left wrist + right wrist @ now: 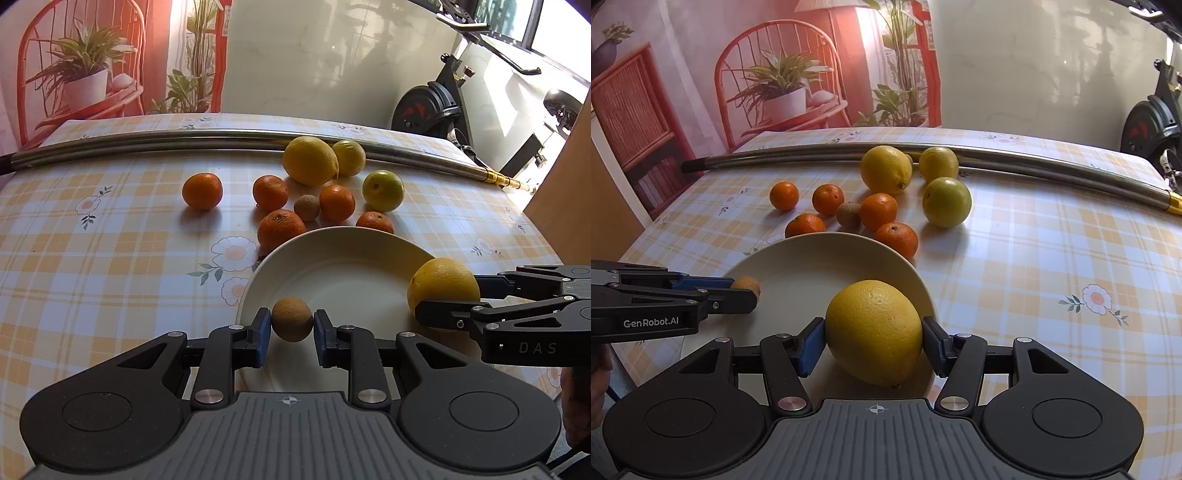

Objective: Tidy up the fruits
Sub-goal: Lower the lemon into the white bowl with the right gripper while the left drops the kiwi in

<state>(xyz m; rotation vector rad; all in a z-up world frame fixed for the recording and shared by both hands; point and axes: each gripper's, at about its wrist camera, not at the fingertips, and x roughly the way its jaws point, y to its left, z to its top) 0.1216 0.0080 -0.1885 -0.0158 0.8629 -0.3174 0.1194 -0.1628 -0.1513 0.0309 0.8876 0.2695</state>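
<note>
Your left gripper point(291, 326) has its fingers pinched on a small brown fruit point(291, 319), a kiwi by the look of it, over the near left part of the white plate point(332, 258). Your right gripper point(874, 338) has its fingers spread wide around a big yellow citrus point(874, 330) held at its widest girth over the plate's near right rim. I cannot tell whether either fruit touches the plate yet.

The kiwi probably bruises easily, so squeeze only enough to hold it. The citrus looks heavy and firm with a pebbled rind that should grip well; keep the pads across its middle, since it may roll off the shallow rim once you let go.

Loose on the checked surface point(110, 258) beyond the plate: five mandarins, the farthest left alone point(202, 191), one more kiwi point(306, 207) among them, two yellow lemons, the larger point(310, 160) nearer, and one greenish round fruit point(383, 190) on the right. A metal tube point(147, 146) lies along the far edge.
</note>
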